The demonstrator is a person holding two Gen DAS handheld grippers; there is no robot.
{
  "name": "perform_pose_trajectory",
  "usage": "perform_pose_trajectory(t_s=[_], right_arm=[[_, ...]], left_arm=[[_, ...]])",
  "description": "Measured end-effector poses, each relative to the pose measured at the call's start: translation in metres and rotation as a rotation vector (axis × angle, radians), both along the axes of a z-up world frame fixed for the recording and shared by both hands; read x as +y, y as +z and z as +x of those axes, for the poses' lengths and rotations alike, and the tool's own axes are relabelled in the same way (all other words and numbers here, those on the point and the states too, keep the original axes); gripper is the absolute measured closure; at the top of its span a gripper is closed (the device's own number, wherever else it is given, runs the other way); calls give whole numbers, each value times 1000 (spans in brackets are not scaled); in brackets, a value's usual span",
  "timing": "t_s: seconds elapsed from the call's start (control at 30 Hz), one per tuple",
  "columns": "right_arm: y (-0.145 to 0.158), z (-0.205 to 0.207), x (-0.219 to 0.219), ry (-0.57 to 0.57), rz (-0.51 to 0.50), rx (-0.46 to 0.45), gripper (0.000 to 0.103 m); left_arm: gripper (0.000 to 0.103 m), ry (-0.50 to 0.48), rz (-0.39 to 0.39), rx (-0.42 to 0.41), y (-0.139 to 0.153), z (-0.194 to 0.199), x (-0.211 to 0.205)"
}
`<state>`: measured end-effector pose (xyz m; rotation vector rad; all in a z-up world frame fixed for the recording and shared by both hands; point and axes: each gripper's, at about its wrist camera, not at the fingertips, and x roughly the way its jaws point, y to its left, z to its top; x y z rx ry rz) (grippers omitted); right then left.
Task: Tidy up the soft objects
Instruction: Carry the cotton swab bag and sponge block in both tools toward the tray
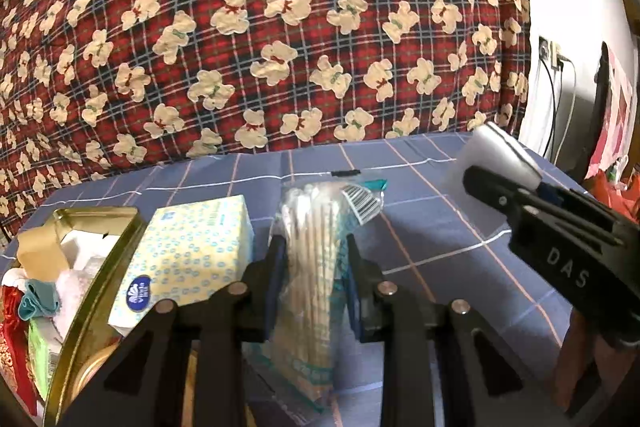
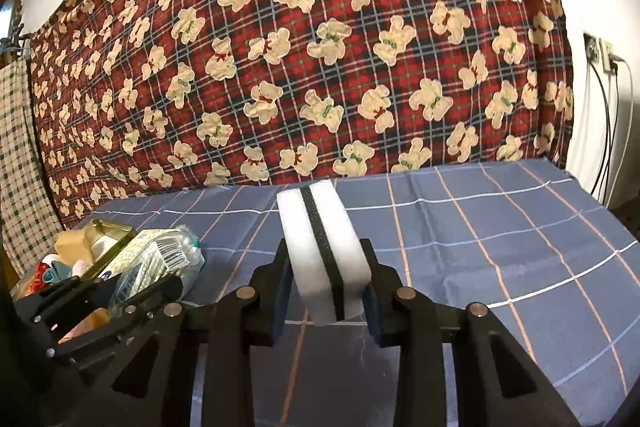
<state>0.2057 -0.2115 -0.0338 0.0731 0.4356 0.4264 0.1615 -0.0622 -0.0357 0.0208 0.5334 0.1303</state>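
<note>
My left gripper [image 1: 314,247] is shut on a clear bag of cotton swabs [image 1: 312,239] and holds it above the blue checked cloth, right of a yellow tissue pack [image 1: 188,251]. My right gripper [image 2: 326,255] is shut on a white sponge with a black middle layer [image 2: 320,243], held above the cloth. In the left wrist view the right gripper [image 1: 500,163] and its sponge [image 1: 504,151] are at the right. In the right wrist view the left gripper [image 2: 160,267] and the swab bag [image 2: 164,259] are at the lower left.
A gold tin [image 1: 100,255] at the left holds cloths, ribbon and other soft items; it also shows in the right wrist view [image 2: 108,227]. A red plaid bear-print blanket [image 1: 280,27] hangs behind the table. Cables and a wall socket [image 2: 600,55] are at the right.
</note>
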Motion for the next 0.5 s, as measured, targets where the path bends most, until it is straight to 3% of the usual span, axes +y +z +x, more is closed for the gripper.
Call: perform_pose_trajectory(t_s=[0.5], right_arm=[[6,-22,15,-10,-51,-86,69]], left_arm=[[78,66,-26,-109,8,-30,25]])
